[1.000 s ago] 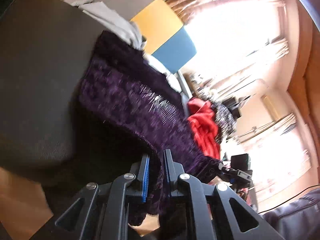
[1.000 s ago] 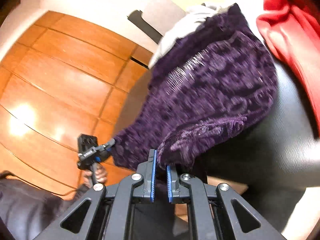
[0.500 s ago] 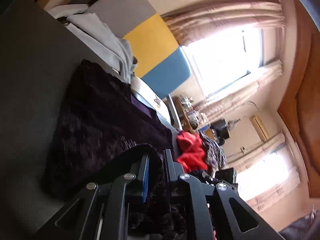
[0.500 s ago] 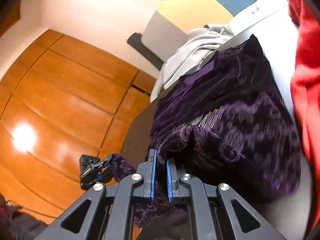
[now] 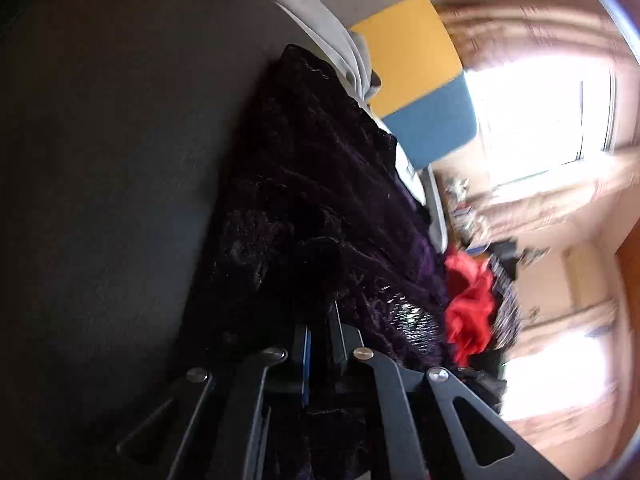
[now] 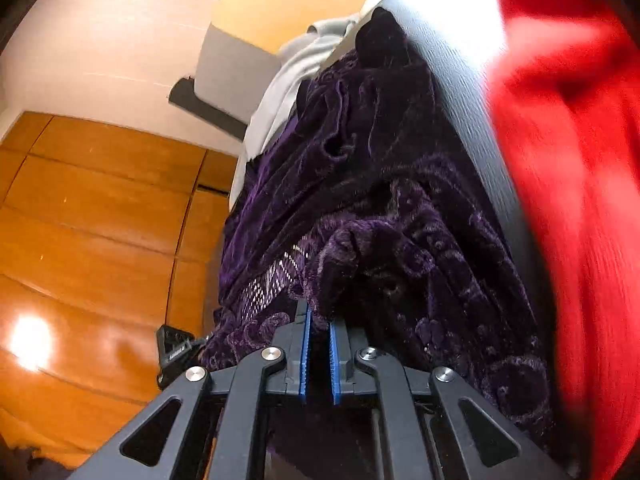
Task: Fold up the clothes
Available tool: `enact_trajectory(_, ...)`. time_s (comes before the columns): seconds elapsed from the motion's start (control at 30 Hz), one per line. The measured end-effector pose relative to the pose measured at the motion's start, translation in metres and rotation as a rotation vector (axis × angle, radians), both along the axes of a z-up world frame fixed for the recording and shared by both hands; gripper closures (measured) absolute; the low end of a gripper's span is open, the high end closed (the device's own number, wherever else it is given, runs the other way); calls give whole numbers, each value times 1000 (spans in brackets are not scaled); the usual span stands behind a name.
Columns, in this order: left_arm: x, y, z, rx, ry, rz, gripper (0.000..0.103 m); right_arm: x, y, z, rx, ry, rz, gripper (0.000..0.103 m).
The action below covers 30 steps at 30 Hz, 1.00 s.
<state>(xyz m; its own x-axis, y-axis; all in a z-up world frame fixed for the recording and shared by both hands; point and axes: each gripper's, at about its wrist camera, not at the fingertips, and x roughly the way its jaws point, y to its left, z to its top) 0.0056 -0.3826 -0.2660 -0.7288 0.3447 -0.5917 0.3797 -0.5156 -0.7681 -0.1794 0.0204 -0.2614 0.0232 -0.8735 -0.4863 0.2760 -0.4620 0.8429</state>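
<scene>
The dark grey worktop (image 5: 104, 184) fills most of the left wrist view and runs up the right wrist view as a shiny band (image 6: 460, 92). On it lies the purple velvet garment (image 6: 380, 184), bunched in folds, with a strip of silver sequins along one edge; in the left wrist view it shows as a dark heap (image 5: 316, 200) beyond the fingers. A red garment (image 6: 572, 168) lies just beside it on the worktop, and a pale grey cloth (image 6: 280, 84) sits at its far end. Wooden panelling (image 6: 100, 220) covers the wall off to the side.

The right gripper (image 6: 318, 320) points along the worktop, its blue-padded fingers (image 6: 305, 344) close together and pinching a hem of the purple velvet garment. The left gripper (image 5: 320, 344) points the same way from the other side, tilted steeply, its fingers nearly closed with dark velvet bunched between and over them. It also shows small in the right wrist view (image 6: 176, 352), touching the garment's corner.
</scene>
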Motion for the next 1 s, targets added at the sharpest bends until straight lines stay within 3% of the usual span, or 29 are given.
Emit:
enact_trajectory(0.27,51,24,12,28,-18,31,97,57,24,4,30,-14,41,97)
enact_trajectory(0.3,60,23,13,62,12,50,94,60,24,4,29,-21,48,96)
enact_trajectory(0.33,68,22,15,96,42,70,84,62,24,4,24,-32,58,92)
enact_trajectory(0.43,84,17,15,150,73,122,80,63,31,0,-15,-81,42,91)
enact_trajectory(0.53,78,22,17,109,51,94,78,61,34,0,-62,-111,15,78)
enact_trajectory(0.7,67,31,20,41,14,47,75,65,23,14,-82,-73,38,44)
enact_trajectory(0.8,60,36,22,0,-8,19,75,70,18,20,-72,-56,51,37)
enact_trajectory(0.9,54,42,24,-41,-31,-9,75,71,24,23,-73,-49,21,37)
enact_trajectory(1.0,49,46,25,-73,-52,-36,81,72,41,21,-91,-53,-17,36)
